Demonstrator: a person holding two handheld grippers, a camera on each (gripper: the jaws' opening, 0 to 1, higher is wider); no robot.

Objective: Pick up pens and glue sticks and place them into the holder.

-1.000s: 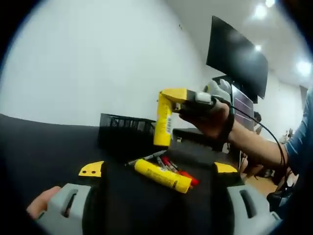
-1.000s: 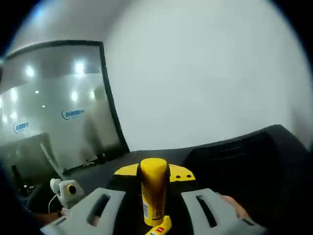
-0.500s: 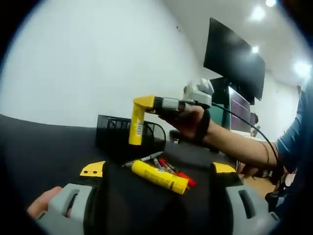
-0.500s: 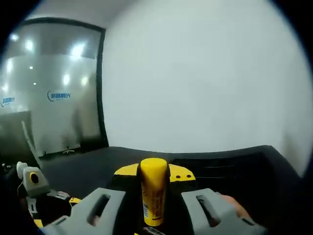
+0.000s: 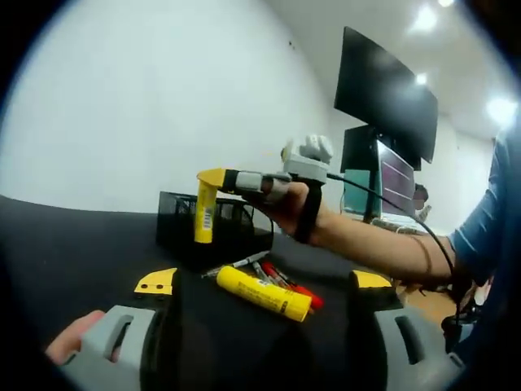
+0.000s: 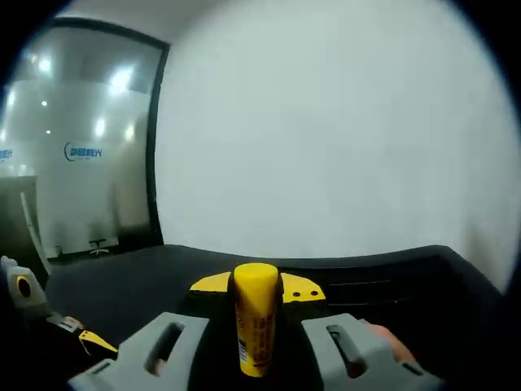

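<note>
**Right gripper carries one glue stick over the holder; left gripper idle**

Right gripper (image 6: 256, 326) is clenched on a yellow glue stick (image 6: 256, 318), which stands upright between its jaws in the right gripper view. In the left gripper view the same gripper (image 5: 205, 181) comes in from the right, carried by the person's hand (image 5: 286, 204), with the held stick (image 5: 203, 216) hanging vertically, its lower end at or just above the rim of the black mesh holder (image 5: 183, 228). Whether the stick tip is already inside the holder cannot be told.

Left gripper (image 5: 260, 326) is released and holds nothing; its jaws stand wide apart at the bottom of its own view, low over the black table (image 5: 73, 252).

Remaining items lie on the table just in front of the holder: a second yellow glue stick (image 5: 262, 293) on its side, with several pens (image 5: 281, 281), red and silver, bunched behind it and touching it.

Judgement on step: the placing stage for one glue stick is in hand, at the point of delivery. The next move calls for bringing the stick squarely over the holder's opening, lowering it until it is inside, and only then parting the jaws. The task appears early to midway, since one stick and the pens are not yet collected.
</note>
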